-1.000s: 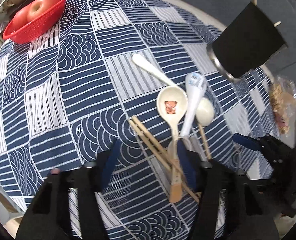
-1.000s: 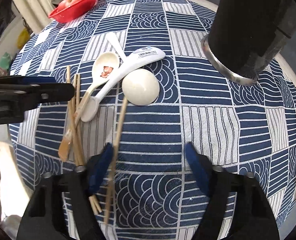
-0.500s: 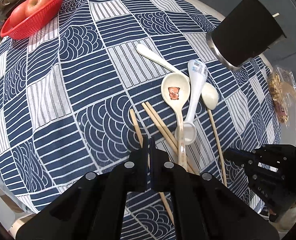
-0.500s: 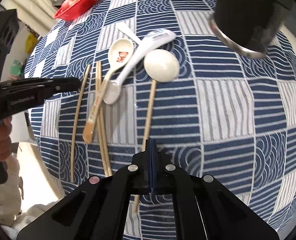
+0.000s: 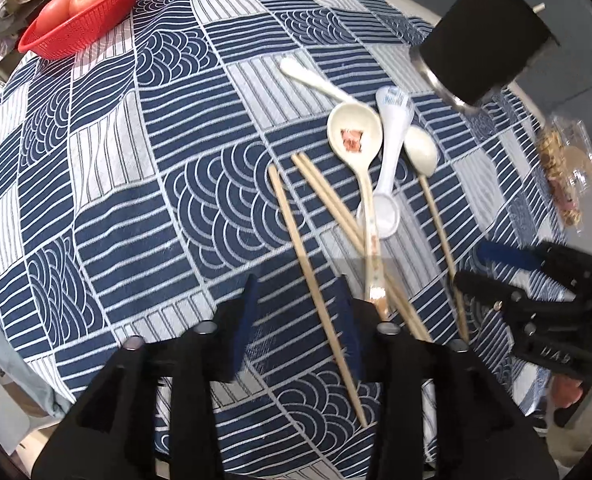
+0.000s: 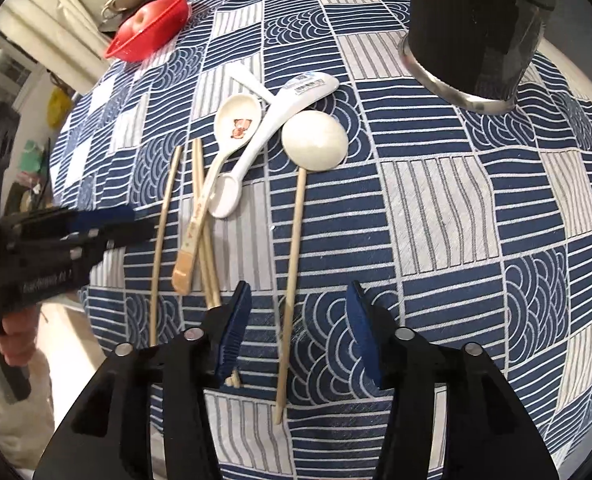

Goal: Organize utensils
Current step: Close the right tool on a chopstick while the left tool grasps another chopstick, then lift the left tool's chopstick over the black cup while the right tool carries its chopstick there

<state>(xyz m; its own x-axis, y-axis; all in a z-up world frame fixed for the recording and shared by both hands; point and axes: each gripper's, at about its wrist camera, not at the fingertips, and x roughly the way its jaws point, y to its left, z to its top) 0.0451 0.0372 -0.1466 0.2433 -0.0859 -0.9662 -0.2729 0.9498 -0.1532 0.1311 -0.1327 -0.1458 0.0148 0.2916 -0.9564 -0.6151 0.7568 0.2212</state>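
Now both tools point steeply down over the desk (image 6: pixel 455 208), whose cloth is a navy-and-white patchwork of stripes and wave arcs. The left tool (image 5: pixel 296 320) is opening, its blue ribbed pads astride 1 slim wooden chopstick (image 5: pixel 315 280) without pressing it. The right tool (image 6: pixel 297 332) is likewise opening, a long wooden handle (image 6: pixel 292 280) with a round cream bowl lying loose between its pads. Glossy white ceramic spoons (image 6: pixel 272 120) overlap just beyond, near a tall black holder (image 6: pixel 467 28) with a metal rim.
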